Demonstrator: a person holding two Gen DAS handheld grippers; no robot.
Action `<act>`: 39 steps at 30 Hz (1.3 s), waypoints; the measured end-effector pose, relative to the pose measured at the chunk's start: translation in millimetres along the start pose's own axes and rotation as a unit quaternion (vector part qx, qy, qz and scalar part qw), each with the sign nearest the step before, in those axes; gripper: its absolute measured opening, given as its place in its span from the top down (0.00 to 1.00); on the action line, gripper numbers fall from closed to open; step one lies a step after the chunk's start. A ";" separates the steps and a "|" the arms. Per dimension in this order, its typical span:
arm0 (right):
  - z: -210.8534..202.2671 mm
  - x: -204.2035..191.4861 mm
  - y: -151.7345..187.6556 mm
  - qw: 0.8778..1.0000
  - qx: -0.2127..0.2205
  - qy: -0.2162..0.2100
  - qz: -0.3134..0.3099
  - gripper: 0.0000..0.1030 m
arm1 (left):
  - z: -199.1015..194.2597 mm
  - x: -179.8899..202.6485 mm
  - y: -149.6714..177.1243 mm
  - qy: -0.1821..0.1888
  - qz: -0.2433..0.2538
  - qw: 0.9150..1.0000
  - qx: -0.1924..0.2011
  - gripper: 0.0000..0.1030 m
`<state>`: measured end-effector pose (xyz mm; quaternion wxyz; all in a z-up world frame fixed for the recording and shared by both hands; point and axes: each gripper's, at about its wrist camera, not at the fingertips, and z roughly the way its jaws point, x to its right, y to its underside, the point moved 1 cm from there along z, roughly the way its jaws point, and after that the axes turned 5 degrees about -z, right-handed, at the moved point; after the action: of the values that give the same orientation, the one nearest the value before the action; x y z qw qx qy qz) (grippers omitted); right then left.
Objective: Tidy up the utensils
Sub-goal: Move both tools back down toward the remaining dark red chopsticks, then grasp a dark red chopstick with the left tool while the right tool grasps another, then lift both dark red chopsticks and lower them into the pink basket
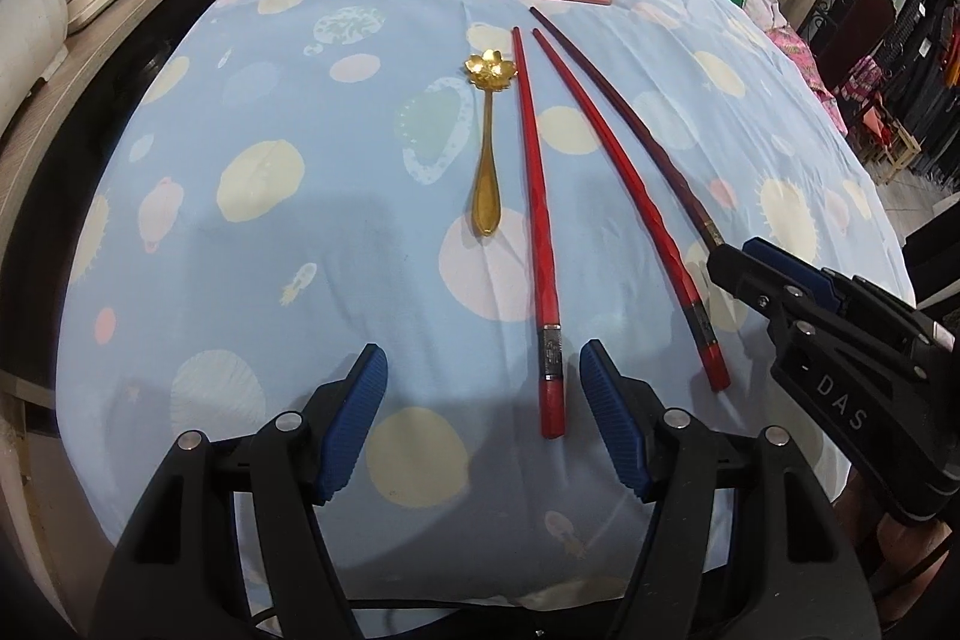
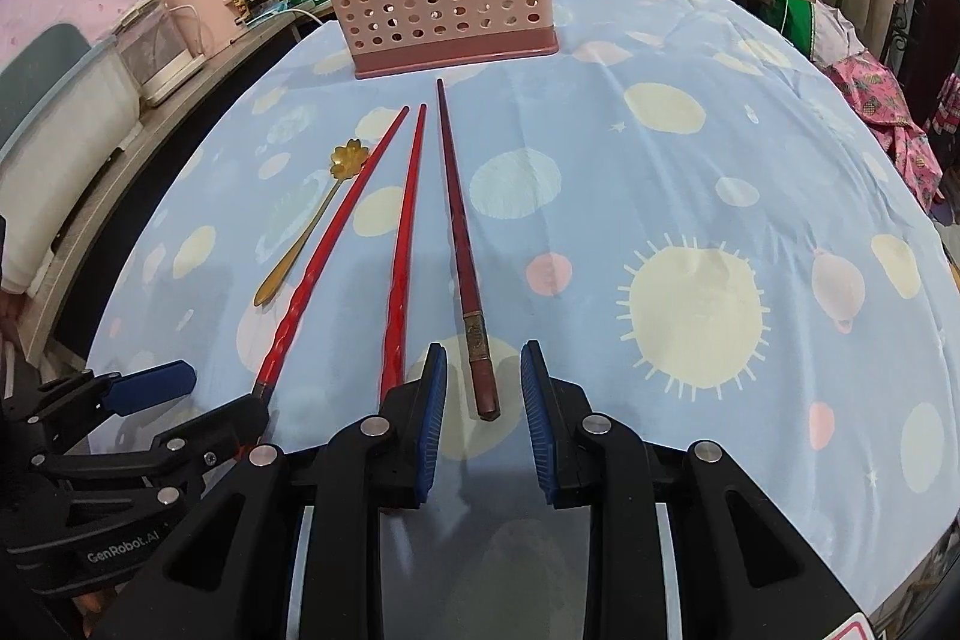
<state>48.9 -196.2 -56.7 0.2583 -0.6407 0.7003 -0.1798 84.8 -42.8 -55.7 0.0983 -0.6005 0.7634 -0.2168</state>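
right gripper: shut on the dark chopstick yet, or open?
Open. The right gripper straddles the dark chopstick end, with cloth visible between each pad and the stick, which lies flat on the table.

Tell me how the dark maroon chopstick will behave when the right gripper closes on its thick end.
The dark maroon chopstick looks thin, straight and rigid, so it should lift without bending. Held only at the thick end between the pads of the right gripper, its long tapered tip may droop or pivot. It lies on soft cloth, so it probably won't roll if nudged.
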 end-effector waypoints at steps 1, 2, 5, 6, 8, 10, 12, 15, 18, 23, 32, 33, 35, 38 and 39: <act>0.6 -0.8 0.2 1.000 0.000 0.000 -0.001 0.75 | 0.2 0.3 0.3 0.000 0.002 1.000 0.000 0.39; 1.2 -1.5 0.2 1.000 -0.001 0.001 -0.002 0.76 | 0.2 1.1 0.6 0.000 0.004 1.000 0.000 0.39; 2.5 -2.7 0.2 1.000 -0.001 0.001 -0.004 0.77 | 0.0 2.8 2.0 -0.003 0.008 1.000 0.002 0.45; 3.0 -2.7 0.3 1.000 -0.001 0.001 -0.005 0.77 | -0.3 3.3 2.5 -0.004 0.009 1.000 0.003 0.47; 4.1 -3.8 0.9 1.000 -0.001 0.002 -0.007 0.77 | -1.1 3.3 2.4 -0.002 0.010 1.000 0.004 0.54; 4.7 -4.8 1.4 1.000 -0.001 0.003 -0.009 0.77 | -1.3 3.4 2.4 -0.001 0.010 1.000 0.004 0.61; 4.9 -5.0 1.8 1.000 0.000 0.005 -0.010 0.78 | -1.1 3.3 2.3 0.000 0.011 1.000 0.004 0.70; 4.9 -5.4 2.6 1.000 0.001 0.006 -0.012 0.81 | -1.3 3.7 2.6 0.002 0.010 1.000 0.004 0.78; 4.9 -4.9 3.4 1.000 0.001 0.006 -0.012 0.88 | -1.7 3.6 2.7 0.004 0.010 1.000 0.004 0.89; 4.0 -3.6 4.6 1.000 0.002 0.003 -0.010 0.92 | -3.7 4.6 3.7 0.013 0.010 1.000 0.003 0.93; -8.7 -2.1 5.9 1.000 0.012 -0.004 -0.005 0.93 | -20.6 -1.3 1.8 0.020 0.000 1.000 0.021 0.93; -11.7 -1.6 5.4 1.000 0.015 -0.005 -0.004 0.93 | -23.8 -1.8 1.0 0.021 -0.001 0.999 0.024 0.93; -17.6 -0.5 3.9 1.000 0.021 -0.007 -0.002 0.93 | -29.1 -2.9 -0.8 0.022 -0.002 0.999 0.030 0.93; -28.8 1.4 -0.3 0.999 0.034 -0.012 0.004 0.93 | -38.2 -3.6 -6.0 0.024 -0.003 0.999 0.042 0.93; -32.2 2.3 -2.1 0.999 0.039 -0.013 0.006 0.93 | -40.7 -3.9 -7.9 0.024 -0.004 0.999 0.045 0.93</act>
<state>31.4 -201.3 -30.0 0.2927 -0.6285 0.6931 -0.1971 76.1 -31.8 -16.5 0.1054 -0.5933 0.7525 -0.2657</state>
